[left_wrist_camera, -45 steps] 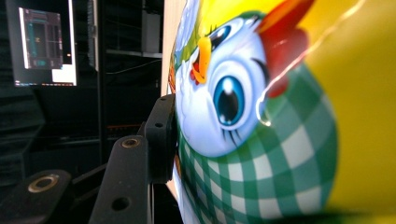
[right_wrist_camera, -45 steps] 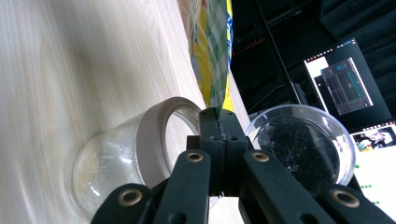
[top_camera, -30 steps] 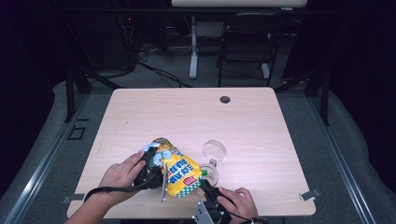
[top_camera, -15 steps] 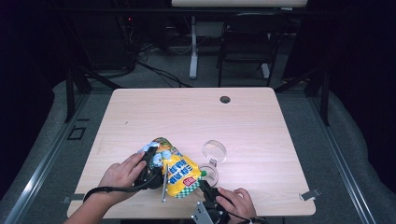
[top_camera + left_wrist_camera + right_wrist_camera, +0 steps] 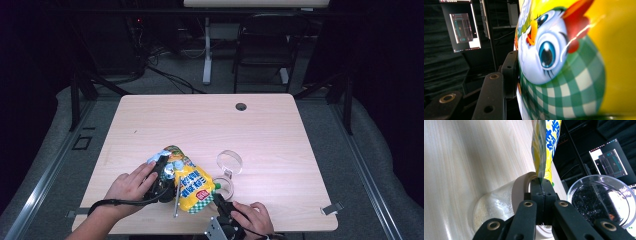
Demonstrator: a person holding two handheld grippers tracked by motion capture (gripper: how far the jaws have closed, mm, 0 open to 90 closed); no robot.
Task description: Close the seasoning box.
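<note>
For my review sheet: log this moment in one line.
left gripper: shut on snack bag | right gripper: shut on bag's edge | clear container and lid: on table

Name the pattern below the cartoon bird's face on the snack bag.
Green-and-white check, on the yellow snack bag; the left gripper view shows it best.

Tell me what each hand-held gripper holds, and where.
Both hold the yellow snack bag: the right hand-held gripper pinches its thin edge, and the left hand-held gripper clamps its body.
</note>
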